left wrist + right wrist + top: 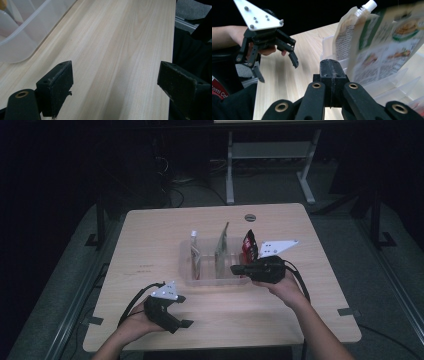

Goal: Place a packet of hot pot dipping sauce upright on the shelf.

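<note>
A clear plastic bin [186, 270] with dividers stands mid-table. In its slots stand a white spouted pouch [194, 251], a green pouch [222, 247] and a red pouch [248, 245]. My right gripper [234, 269] hovers at the bin's front right, jaws shut with nothing between them [332, 65]. The spouted pouch [347, 35] and the blurred green pouch [387, 50] rise just beyond its tips. My left gripper [186, 311] rests near the table's front left, open and empty [115, 75]. It also appears across the table in the right gripper view [279, 72].
Bare light wood table [150, 240] lies left of and in front of the bin, whose corner [22, 37] shows in the left gripper view. The table's front edge is close to the left hand. A desk frame [270, 165] stands on the dark floor beyond.
</note>
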Available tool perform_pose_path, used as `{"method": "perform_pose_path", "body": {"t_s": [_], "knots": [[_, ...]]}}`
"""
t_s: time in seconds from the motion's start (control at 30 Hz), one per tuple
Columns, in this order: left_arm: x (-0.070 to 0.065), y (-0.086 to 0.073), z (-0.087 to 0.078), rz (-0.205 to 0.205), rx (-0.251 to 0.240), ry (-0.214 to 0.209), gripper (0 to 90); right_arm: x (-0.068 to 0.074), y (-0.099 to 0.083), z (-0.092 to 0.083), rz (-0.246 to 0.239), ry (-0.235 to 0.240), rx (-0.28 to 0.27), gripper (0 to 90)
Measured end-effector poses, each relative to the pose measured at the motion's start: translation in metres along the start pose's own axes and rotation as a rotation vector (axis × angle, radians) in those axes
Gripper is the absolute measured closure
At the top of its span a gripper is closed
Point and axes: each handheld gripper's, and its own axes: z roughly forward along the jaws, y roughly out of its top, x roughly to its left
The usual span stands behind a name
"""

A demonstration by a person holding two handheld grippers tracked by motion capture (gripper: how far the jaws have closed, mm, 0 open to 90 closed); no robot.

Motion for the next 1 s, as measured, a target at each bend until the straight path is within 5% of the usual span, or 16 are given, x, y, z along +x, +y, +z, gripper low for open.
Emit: {"method": "perform_pose_path", "body": {"t_s": [0.13,0.37,0.73,1.0], "knots": [[0.0,0.001,-0.001,0.002,0.0,-0.001,12.9,0.005,-0.001,-0.004,-0.002,0.004,-0.003,89.5],[0.001,0.0,-0.002,-0.006,-0.006,0.004,13.1,0.013,-0.013,-0.009,0.024,-0.014,0.048,69.0],[0.004,-0.004,-0.009,-0.006,0.006,0.021,13.1,0.017,-0.042,-0.025,0.056,-0.117,0.132,47.3],[0.005,-0.015,-0.022,-0.036,-0.018,0.067,13.6,0.015,-0.062,-0.04,0.084,-0.237,0.18,34.1]]}}
